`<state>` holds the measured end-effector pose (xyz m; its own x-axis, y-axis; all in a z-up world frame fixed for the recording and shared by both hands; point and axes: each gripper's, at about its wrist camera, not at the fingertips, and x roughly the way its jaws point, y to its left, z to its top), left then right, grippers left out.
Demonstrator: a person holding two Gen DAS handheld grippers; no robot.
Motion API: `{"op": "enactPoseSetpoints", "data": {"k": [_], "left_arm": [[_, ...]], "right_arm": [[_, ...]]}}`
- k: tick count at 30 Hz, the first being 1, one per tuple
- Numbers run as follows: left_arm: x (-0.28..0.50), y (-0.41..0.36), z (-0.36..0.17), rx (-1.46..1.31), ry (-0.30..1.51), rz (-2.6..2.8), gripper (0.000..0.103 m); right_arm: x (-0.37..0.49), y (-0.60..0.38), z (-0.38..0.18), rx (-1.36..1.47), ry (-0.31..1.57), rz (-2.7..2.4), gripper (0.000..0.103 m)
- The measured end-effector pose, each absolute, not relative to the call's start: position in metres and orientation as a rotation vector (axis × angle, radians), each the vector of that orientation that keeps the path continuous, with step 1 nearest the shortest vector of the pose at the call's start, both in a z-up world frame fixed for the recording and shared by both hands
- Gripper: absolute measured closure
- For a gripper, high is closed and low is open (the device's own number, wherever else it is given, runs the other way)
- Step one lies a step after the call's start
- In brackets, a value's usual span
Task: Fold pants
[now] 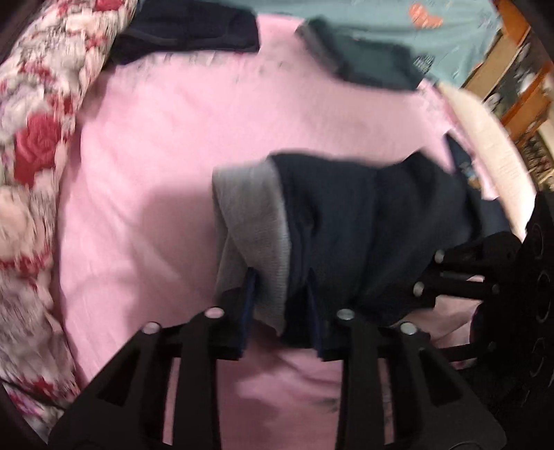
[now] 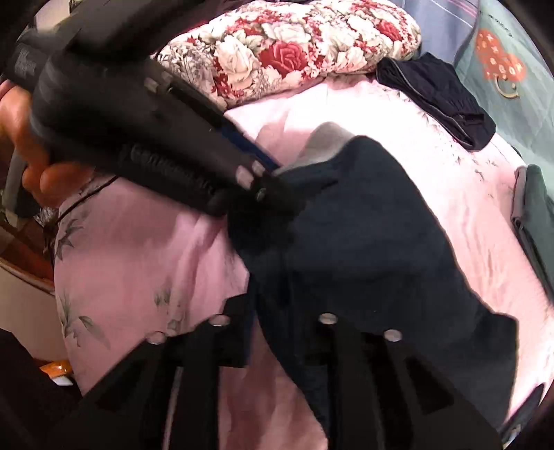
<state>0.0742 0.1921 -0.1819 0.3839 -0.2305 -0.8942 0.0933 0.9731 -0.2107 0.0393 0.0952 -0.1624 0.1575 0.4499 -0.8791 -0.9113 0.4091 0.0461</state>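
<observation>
Dark navy pants (image 1: 363,225) with a grey waistband (image 1: 249,214) lie bunched on the pink bedsheet (image 1: 155,138). My left gripper (image 1: 282,304) points down at the waistband end. Its jaws stand apart and the cloth sits loosely between them. In the right wrist view the pants (image 2: 363,242) spread from the centre to the lower right. My right gripper (image 2: 285,329) stands open at their near edge; cloth drapes over its right finger and hides it. The left gripper (image 2: 273,183), held by a hand (image 2: 20,131), reaches in from the upper left.
A rolled floral quilt (image 1: 34,138) (image 2: 294,52) borders the sheet. A folded dark garment (image 1: 194,31) (image 2: 436,93) and a folded teal-grey garment (image 1: 363,59) (image 2: 533,207) lie at the far side, by a teal sheet (image 2: 502,69). Wooden furniture (image 1: 519,86) stands beyond the bed edge.
</observation>
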Motion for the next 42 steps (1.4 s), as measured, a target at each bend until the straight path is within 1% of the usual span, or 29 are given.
{"op": "enactPoseSetpoints", "data": {"k": [1,2,3,4,5,8,11,12,15,16,17,18,19,20,23,24,25,26,27,28,29,30,31,32,35,38,40,42], "left_arm": [[0.072,0.192,-0.180,-0.110,1.163,-0.175,0.044],[0.068,0.193,-0.175,-0.090,1.157,-0.132,0.031],[0.061,0.198,-0.162,-0.076,1.126,-0.080,0.028],[0.058,0.200,-0.153,-0.072,1.105,-0.049,0.024],[0.055,0.202,-0.143,-0.073,1.083,-0.013,0.022],[0.056,0.184,-0.106,-0.092,1.000,0.023,0.022],[0.073,0.128,-0.090,-0.104,0.969,-0.148,0.022],[0.082,0.097,-0.090,-0.104,0.968,-0.243,0.022],[0.106,0.003,-0.103,-0.113,1.000,-0.460,0.025],[0.113,-0.024,-0.110,-0.121,1.017,-0.531,0.030],[0.117,-0.050,-0.118,-0.128,1.035,-0.582,0.037],[0.124,-0.078,-0.130,-0.114,1.072,-0.611,0.042],[0.128,-0.095,-0.139,-0.099,1.096,-0.619,0.052],[0.133,-0.109,-0.147,-0.088,1.117,-0.618,0.057],[0.142,-0.135,-0.168,-0.057,1.189,-0.576,0.058],[0.144,-0.140,-0.173,-0.058,1.210,-0.570,0.058],[0.144,-0.143,-0.175,-0.061,1.224,-0.567,0.058],[0.146,-0.146,-0.180,-0.065,1.253,-0.559,0.058],[0.149,-0.149,-0.181,-0.065,1.259,-0.545,0.058],[0.149,-0.149,-0.182,-0.073,1.256,-0.535,0.058],[0.150,-0.149,-0.182,-0.084,1.256,-0.525,0.064],[0.151,-0.148,-0.182,-0.084,1.261,-0.511,0.072],[0.151,-0.148,-0.180,-0.085,1.265,-0.510,0.087],[0.153,-0.149,-0.179,-0.089,1.268,-0.513,0.089],[0.144,-0.160,-0.159,-0.012,1.206,-0.516,0.091],[0.120,-0.170,-0.138,0.060,1.146,-0.565,0.092],[0.103,-0.176,-0.132,0.122,1.135,-0.589,0.092],[0.087,-0.182,-0.132,0.184,1.136,-0.615,0.092]], "right_arm": [[0.039,0.092,-0.156,-0.575,0.982,1.047,0.068],[0.042,0.082,-0.143,-0.545,0.981,1.029,0.064],[0.045,0.068,-0.131,-0.495,0.963,1.015,0.062],[0.051,0.050,-0.120,-0.441,0.947,0.989,0.055],[0.060,0.025,-0.108,-0.380,0.943,0.927,0.051],[0.102,-0.062,-0.093,-0.212,1.008,0.658,0.051],[0.150,-0.160,-0.091,-0.112,1.048,0.349,0.051],[0.168,-0.193,-0.091,-0.090,1.058,0.258,0.051],[0.221,-0.263,-0.094,-0.028,1.071,0.155,0.051],[0.240,-0.275,-0.097,-0.053,1.083,0.149,0.051],[0.254,-0.282,-0.100,-0.090,1.089,0.152,0.051],[0.268,-0.285,-0.107,-0.128,1.117,0.190,0.051],[0.280,-0.289,-0.113,-0.164,1.151,0.237,0.051],[0.294,-0.290,-0.123,-0.215,1.184,0.264,0.051],[0.319,-0.289,-0.150,-0.326,1.275,0.362,0.051],[0.327,-0.287,-0.156,-0.346,1.287,0.391,0.053],[0.334,-0.285,-0.166,-0.386,1.307,0.420,0.056],[0.340,-0.281,-0.173,-0.410,1.324,0.437,0.067],[0.341,-0.280,-0.180,-0.423,1.344,0.467,0.086],[0.339,-0.279,-0.182,-0.421,1.357,0.505,0.087],[0.336,-0.278,-0.180,-0.435,1.342,0.523,0.097],[0.330,-0.279,-0.172,-0.453,1.308,0.554,0.097],[0.324,-0.284,-0.159,-0.438,1.263,0.573,0.097],[0.318,-0.290,-0.146,-0.411,1.232,0.590,0.097],[0.277,-0.329,-0.085,-0.333,1.080,0.668,0.098],[0.232,-0.372,-0.044,-0.320,0.990,0.715,0.098],[0.197,-0.400,-0.031,-0.327,0.980,0.753,0.098],[0.155,-0.421,-0.038,-0.362,1.018,0.764,0.098]]}}
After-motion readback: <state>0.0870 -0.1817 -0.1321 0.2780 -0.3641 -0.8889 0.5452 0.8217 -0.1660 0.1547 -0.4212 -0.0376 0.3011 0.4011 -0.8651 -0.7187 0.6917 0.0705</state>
